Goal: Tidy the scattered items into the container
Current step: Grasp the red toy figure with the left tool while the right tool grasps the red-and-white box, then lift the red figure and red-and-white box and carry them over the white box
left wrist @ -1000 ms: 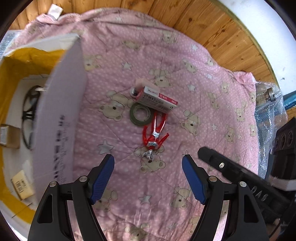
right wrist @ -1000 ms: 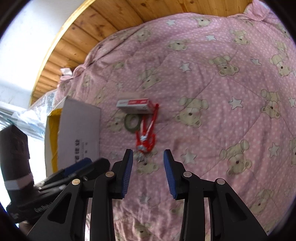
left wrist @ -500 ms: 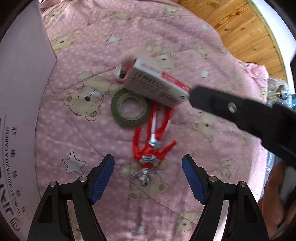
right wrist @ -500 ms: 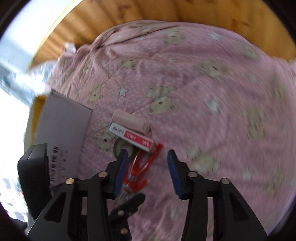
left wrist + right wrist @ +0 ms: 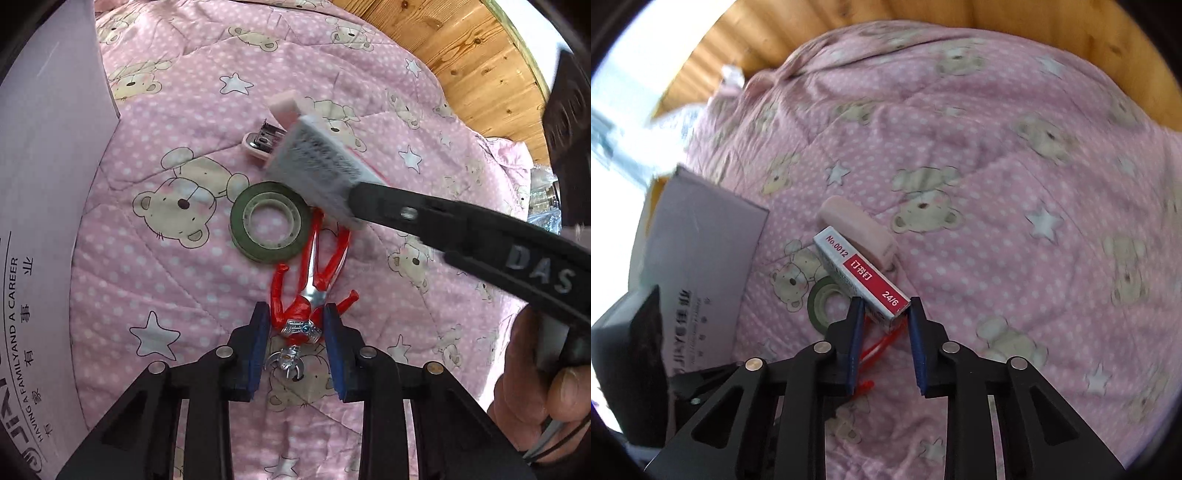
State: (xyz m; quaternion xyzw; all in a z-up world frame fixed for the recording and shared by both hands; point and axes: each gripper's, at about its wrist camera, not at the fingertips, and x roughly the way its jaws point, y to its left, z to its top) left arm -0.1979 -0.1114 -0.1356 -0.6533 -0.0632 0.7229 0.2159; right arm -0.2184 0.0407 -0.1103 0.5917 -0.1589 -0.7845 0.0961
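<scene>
A red and silver toy figure point(image 5: 308, 295) lies on the pink bear-print blanket point(image 5: 177, 295), head toward the camera. My left gripper point(image 5: 295, 343) is shut on its chest and shoulders. A grey and red staple box point(image 5: 860, 273) has its near end pinched between the pads of my right gripper point(image 5: 884, 328); in the left wrist view the staple box point(image 5: 317, 162) is blurred and tilted above the blanket. A green tape roll point(image 5: 269, 227) lies flat beside the figure's legs. A pink stapler point(image 5: 857, 229) rests just behind the staple box. The container's pale flap point(image 5: 48, 184) stands at the left.
A person's hand point(image 5: 535, 387) holds the right gripper's handle at the lower right. Wooden floor point(image 5: 461, 55) borders the blanket at the back. The flap point(image 5: 701, 258) of the container rises close to the tape roll point(image 5: 823, 302) on the left.
My left gripper dropped toward the figure and its fingers came together on it. My right gripper swung in over the pile and shut on the staple box's end, which now looks lifted.
</scene>
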